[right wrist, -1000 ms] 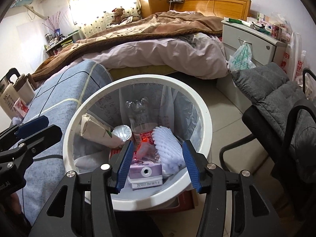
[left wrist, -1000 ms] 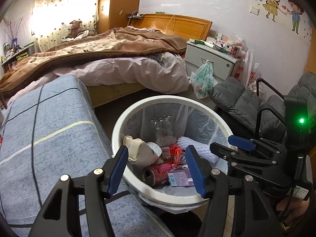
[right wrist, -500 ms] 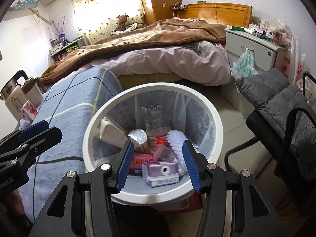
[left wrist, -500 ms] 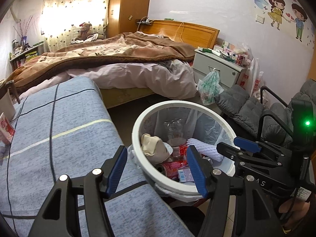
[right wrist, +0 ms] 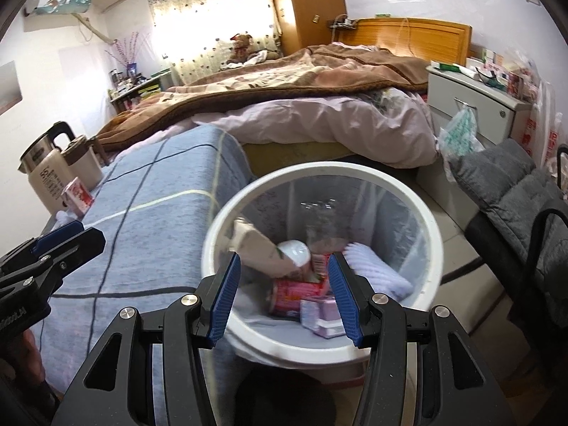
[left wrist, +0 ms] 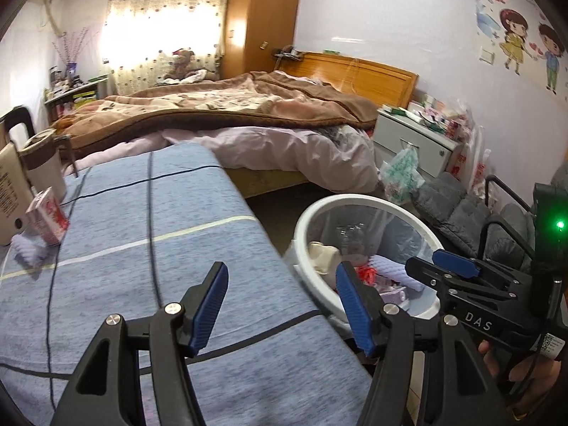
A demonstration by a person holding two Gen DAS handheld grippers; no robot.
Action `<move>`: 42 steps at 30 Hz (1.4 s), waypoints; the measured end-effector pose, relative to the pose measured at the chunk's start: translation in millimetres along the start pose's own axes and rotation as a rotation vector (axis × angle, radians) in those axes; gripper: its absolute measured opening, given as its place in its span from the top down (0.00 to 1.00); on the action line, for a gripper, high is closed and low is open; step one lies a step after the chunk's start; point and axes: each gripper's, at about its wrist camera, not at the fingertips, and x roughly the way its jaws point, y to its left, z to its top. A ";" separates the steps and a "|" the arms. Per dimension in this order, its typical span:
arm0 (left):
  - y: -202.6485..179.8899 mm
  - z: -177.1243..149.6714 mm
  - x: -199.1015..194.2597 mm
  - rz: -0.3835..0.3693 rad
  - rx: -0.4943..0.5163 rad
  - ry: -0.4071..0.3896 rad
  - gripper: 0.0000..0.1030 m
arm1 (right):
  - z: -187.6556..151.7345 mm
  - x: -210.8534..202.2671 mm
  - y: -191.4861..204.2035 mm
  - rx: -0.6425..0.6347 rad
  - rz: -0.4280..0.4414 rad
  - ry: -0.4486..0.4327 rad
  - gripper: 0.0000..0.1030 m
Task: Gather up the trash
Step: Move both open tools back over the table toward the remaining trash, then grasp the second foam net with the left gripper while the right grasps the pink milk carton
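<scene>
Left tool (left wrist: 278, 303): blue pads spread wide, nothing between them, above the blue tabletop (left wrist: 135, 248).
Right tool (right wrist: 284, 293): spread wide too, empty, over the white bin (right wrist: 431, 238).
Bin contents: red can (right wrist: 296, 293), purple box (right wrist: 323, 316), crumpled carton (right wrist: 259, 252).
Trash on the tabletop: pink carton (left wrist: 48, 216) beside the kettle (right wrist: 46, 177), white wad (left wrist: 30, 252) just in front.

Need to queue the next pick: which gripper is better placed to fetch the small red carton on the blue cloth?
Left, probably. The left gripper is open and empty over the blue cloth, facing the red carton. The right gripper, also open, faces the trash bin.
</scene>
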 end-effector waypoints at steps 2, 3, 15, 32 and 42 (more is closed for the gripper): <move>9.1 -1.4 -3.5 0.013 -0.015 -0.006 0.35 | 0.7 1.0 8.2 -0.011 0.015 -0.001 0.49; 13.9 -3.0 -5.1 0.021 -0.022 -0.005 0.35 | 0.8 1.3 12.8 -0.014 0.022 -0.002 0.49; 72.9 -18.3 -23.9 0.111 -0.110 -0.021 0.35 | 5.1 15.3 65.6 -0.084 0.104 0.005 0.49; 193.0 -39.9 -51.0 0.320 -0.303 -0.024 0.34 | 18.5 56.3 166.3 -0.226 0.247 0.026 0.49; 250.1 -38.6 -53.4 0.405 -0.380 -0.021 0.31 | 31.7 85.5 215.1 -0.287 0.295 0.053 0.49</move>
